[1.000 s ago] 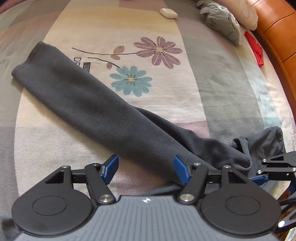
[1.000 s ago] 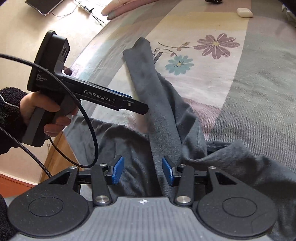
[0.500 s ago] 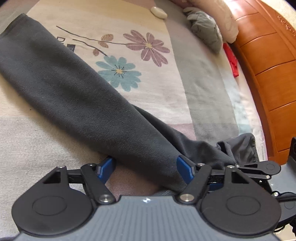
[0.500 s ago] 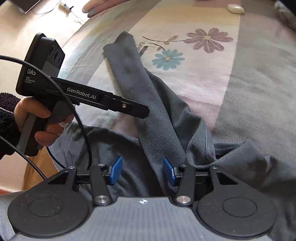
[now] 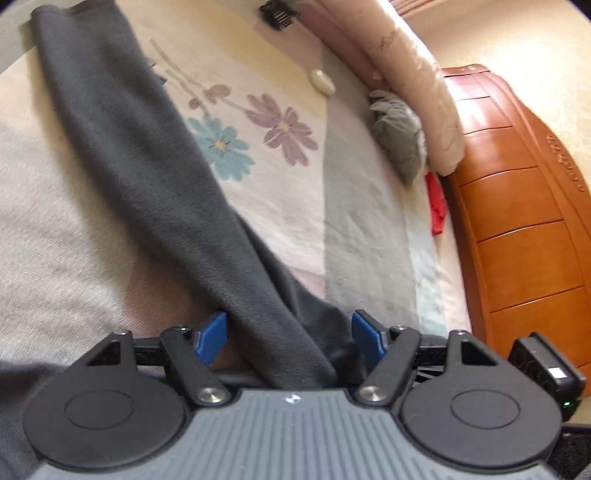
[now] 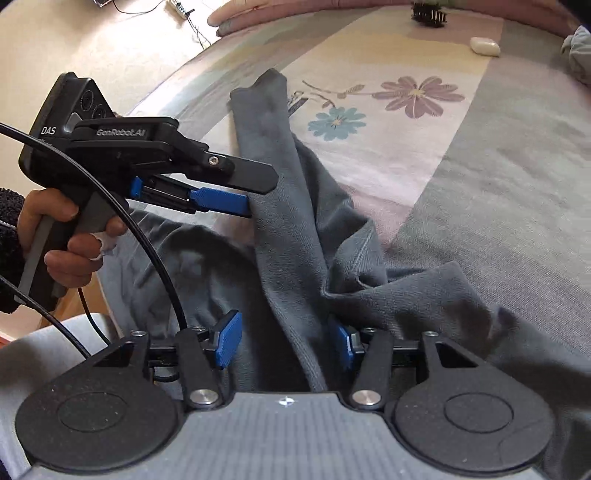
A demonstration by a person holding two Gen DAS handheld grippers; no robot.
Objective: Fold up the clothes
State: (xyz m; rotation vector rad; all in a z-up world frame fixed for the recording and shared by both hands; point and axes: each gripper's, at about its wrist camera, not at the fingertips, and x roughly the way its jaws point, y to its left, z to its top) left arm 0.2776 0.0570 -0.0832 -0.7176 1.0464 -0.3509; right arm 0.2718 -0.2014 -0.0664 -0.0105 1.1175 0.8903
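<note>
Both your claws stand open: left claw (image 5: 289,336) straddles the sleeve (image 5: 140,162), whose long axis runs straight ahead; right claw (image 6: 283,345) straddles bunched cloth.

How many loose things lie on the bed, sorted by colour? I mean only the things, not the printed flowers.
Dark grey: 1, the garment between the open jaws.
Light grey: 1, the crumpled cloth.
Red: 1, the cloth at the bed's edge.
White: 1, the small case.
Black: 1, the comb-like thing.
Total: 5.
</note>
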